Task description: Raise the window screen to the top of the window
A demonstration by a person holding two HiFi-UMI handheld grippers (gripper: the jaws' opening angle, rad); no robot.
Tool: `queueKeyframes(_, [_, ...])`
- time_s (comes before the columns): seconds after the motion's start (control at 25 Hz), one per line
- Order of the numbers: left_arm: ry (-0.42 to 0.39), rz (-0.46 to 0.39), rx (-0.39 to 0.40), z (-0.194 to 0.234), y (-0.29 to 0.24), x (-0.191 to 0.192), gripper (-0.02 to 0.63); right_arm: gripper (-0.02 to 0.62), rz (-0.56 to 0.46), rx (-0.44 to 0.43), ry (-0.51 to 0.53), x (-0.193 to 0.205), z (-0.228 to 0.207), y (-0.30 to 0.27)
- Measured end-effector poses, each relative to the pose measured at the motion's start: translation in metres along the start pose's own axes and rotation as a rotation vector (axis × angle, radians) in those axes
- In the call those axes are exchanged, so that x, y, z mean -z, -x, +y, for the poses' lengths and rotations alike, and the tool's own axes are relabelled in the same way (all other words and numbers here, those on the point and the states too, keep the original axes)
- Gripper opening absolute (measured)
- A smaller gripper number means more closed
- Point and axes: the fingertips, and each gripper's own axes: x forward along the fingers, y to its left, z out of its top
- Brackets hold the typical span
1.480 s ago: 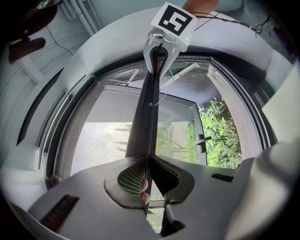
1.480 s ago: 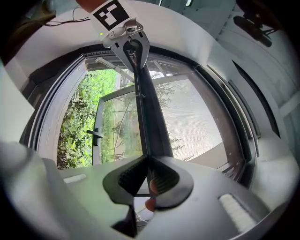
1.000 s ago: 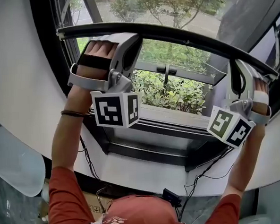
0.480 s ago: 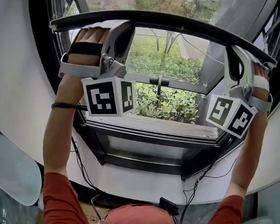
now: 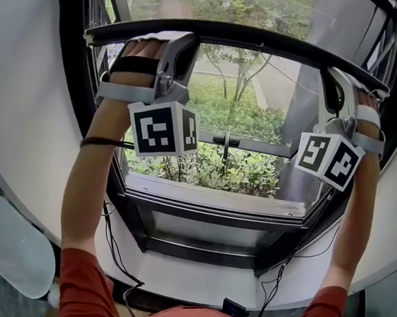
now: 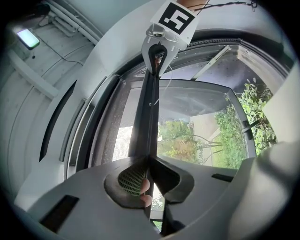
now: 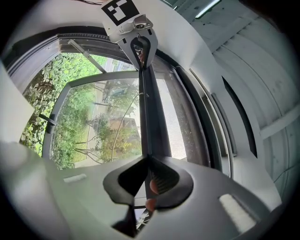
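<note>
Against a green-viewed window (image 5: 211, 199), the window screen's bar (image 5: 258, 42) is held high — clamped by the left gripper (image 5: 180, 47) and right gripper (image 5: 332, 84) near its ends — and could be jammed by uneven lifting.

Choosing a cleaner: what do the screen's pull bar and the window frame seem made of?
The pull bar looks like painted or anodised metal: black, smooth, satin sheen, straight edges. The window frame is likely similar dark coated metal, with crisp thin profiles; plastic cannot be ruled out.
</note>
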Motion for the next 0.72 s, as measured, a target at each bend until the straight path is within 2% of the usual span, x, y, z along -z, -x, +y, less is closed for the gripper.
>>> queueKeyframes(0.48, [-0.024,0.017,-0.073,0.068,-0.041,-0.001,0.035,0.037,0.006,0.062,0.022,-0.001,-0.069,-0.040])
queueKeyframes(0.72, [-0.020,0.019,-0.064,0.086,-0.059,-0.004,0.035,0.035,0.015,0.085,0.035,0.001,-0.094,-0.057])
